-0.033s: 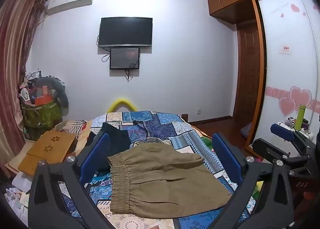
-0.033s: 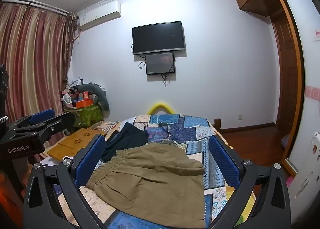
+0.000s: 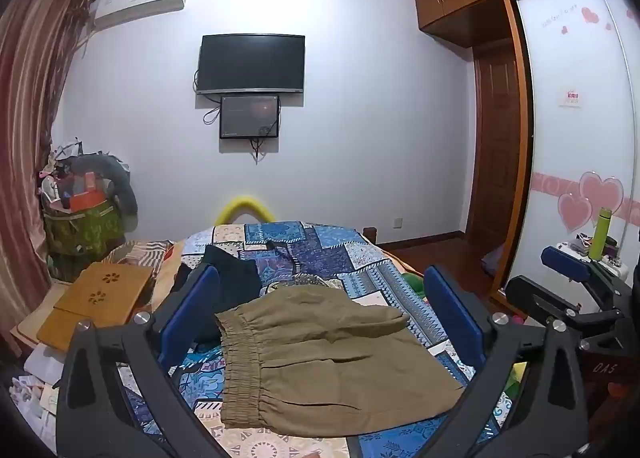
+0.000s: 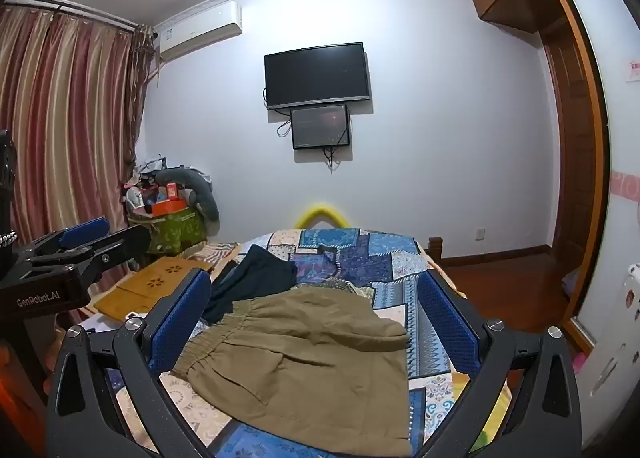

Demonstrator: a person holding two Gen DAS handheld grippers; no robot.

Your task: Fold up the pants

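Khaki pants (image 3: pixel 320 358) folded on quilt (image 3: pixel 344 258), near hem cut off; both grippers' jaws spread, empty.

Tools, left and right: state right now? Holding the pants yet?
Left tool: open, holding nothing, above the khaki pants on the bed.
Right tool: open, holding nothing, also above the pants.

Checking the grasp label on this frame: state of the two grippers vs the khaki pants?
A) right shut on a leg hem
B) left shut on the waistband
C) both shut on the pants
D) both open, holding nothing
D: the left gripper and right gripper both have jaws spread wide, with the khaki pants lying loose on the patchwork bedspread.
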